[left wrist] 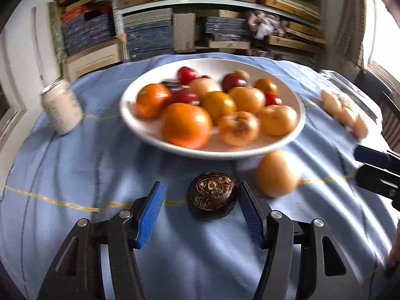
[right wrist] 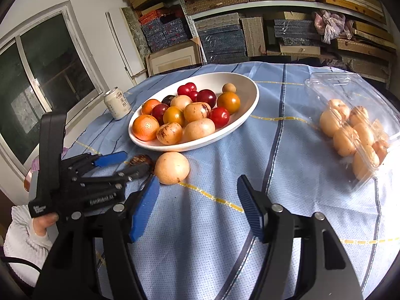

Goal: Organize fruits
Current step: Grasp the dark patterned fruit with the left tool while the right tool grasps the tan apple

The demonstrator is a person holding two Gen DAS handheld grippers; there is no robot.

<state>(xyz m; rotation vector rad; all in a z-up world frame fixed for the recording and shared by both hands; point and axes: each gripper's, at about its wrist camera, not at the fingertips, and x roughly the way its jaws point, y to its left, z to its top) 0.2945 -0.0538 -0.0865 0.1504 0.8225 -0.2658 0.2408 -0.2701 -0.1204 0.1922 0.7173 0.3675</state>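
- Left wrist view: the left gripper (left wrist: 200, 215) is pointing down at a blue tablecloth (left wrist: 75, 170), its blue-padded tongs standing fairly wide.
- A dark brown fruit (left wrist: 212, 195), round and flattened with a rough, marked top, is lying on the cloth between the two pads. Its right side is sitting just beside the right pad, and a clear gap is showing on the left. Nothing is gripped yet; the tongs are straddling it, probably so they can close on it.
- Just beyond, a pale orange fruit (left wrist: 277, 173) is resting on the cloth, close against the rim of a white bowl (left wrist: 132, 120).
- The bowl is holding a mixed heap of oranges, red plums and yellow-brown fruits, which suggests it is where loose fruit is being gathered.
- A pale drink can (left wrist: 62, 106) is standing to the left of the bowl. This view is somewhat blurred.
- At the right edge, the tips of the right gripper (left wrist: 370, 167) are showing.
- Right wrist view: the right gripper (right wrist: 198, 207) is hanging over bare cloth with its tongs wide and empty, seemingly waiting its turn.
- To its left, a hand (right wrist: 40, 225) in a white sleeve is holding the other tool down at the dark fruit, which is mostly hidden behind its fingers.
- On the right, a clear plastic box (right wrist: 355, 87) is lying open with more pale fruits inside, well apart from the bowl.
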